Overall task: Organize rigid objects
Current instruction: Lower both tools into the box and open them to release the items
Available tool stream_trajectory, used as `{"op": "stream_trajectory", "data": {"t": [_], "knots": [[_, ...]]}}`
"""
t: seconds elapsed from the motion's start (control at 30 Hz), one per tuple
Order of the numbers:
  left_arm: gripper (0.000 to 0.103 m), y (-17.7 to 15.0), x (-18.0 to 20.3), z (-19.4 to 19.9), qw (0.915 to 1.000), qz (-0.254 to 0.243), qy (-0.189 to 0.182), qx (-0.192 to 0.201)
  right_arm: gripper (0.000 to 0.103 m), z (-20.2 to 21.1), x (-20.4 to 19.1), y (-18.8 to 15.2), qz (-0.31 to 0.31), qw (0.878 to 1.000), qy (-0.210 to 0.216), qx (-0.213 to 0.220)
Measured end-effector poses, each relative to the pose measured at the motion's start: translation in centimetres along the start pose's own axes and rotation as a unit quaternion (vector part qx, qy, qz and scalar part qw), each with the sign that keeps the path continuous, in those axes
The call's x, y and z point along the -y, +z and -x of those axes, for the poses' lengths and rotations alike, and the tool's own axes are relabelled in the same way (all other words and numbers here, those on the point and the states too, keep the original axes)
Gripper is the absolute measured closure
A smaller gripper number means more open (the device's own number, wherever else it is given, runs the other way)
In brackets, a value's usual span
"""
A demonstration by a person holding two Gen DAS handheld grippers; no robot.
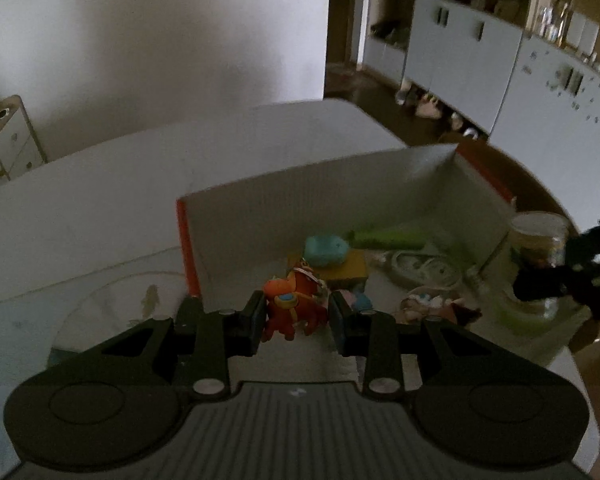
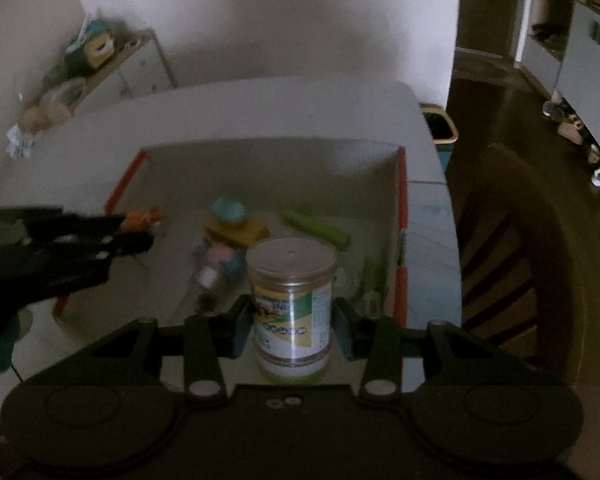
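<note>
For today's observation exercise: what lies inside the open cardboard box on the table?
Inside the cardboard box lie a teal lump on a yellow block, a green stick, white cord and small pastel figures. The held jar and grippers cover the near floor.

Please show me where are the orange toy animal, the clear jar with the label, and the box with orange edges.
orange toy animal [image 1: 290, 310], left wrist view, on its body.
clear jar [image 2: 291, 308], right wrist view, on its label.
box [image 2: 268, 164], right wrist view, on its far inner wall.

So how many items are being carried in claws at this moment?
2: an orange toy figure in the left claw, and a labelled jar in the right claw, both over the box.
</note>
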State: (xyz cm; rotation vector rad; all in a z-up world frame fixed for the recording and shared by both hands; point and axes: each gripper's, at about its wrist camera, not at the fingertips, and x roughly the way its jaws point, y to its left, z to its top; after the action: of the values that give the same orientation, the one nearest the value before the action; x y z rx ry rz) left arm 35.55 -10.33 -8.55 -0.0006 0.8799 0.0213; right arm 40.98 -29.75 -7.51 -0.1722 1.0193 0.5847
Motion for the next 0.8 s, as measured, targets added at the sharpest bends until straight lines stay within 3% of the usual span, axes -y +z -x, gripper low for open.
{"op": "stream_trajectory", "data": {"t": [0.43, 0.8], "knots": [[0.070, 0.9, 1.6, -4.6, 0.9984, -0.011, 0.027, -0.048, 0.061, -2.5, -1.7, -0.4, 0.077, 0.996, 0.007, -0.043], [0.070, 0.9, 1.9, -6.1, 0.9960, -0.010, 0.036, -0.081, 0.060, -4.1, -1.9, -0.8, 0.086, 0.994, 0.018, -0.058]]}}
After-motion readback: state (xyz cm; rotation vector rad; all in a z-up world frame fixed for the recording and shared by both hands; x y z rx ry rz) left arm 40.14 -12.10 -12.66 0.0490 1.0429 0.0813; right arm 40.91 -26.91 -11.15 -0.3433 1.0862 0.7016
